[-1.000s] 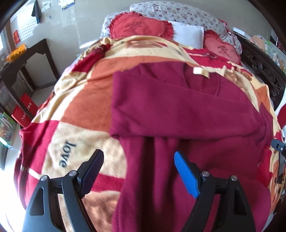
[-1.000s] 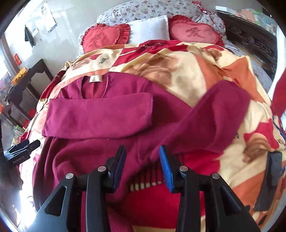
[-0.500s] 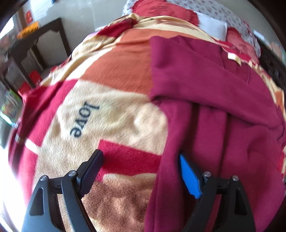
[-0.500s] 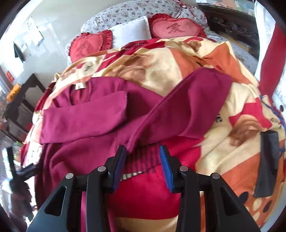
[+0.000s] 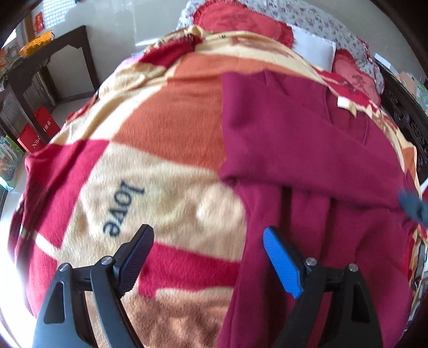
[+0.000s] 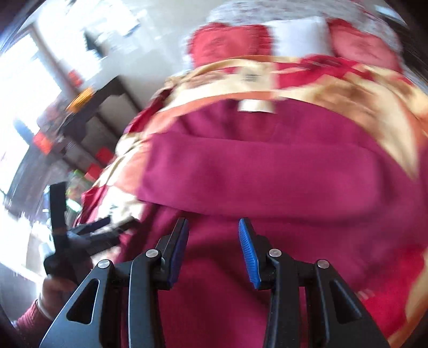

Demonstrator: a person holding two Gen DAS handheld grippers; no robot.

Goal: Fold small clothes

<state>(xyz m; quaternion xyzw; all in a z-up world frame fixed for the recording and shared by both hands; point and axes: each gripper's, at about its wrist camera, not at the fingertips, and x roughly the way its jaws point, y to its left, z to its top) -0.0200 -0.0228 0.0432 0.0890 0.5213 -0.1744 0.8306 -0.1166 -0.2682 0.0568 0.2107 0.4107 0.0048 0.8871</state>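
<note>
1 sleeve (image 5: 294, 150) is lying folded across the maroon top (image 5: 334, 241); body folds are remaining, both tools gaping empty: left tool (image 5: 206, 254), right tool (image 6: 212, 249).

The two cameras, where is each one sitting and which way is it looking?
Left wrist: sits on the left gripper, looking down over the blanket at the sweater's side edge; only its own open fingers show.
Right wrist: sits on the right gripper, looking up the bed across the sweater; a hand holding the left gripper shows.
Both share sweater, blanket and pillows.
</note>
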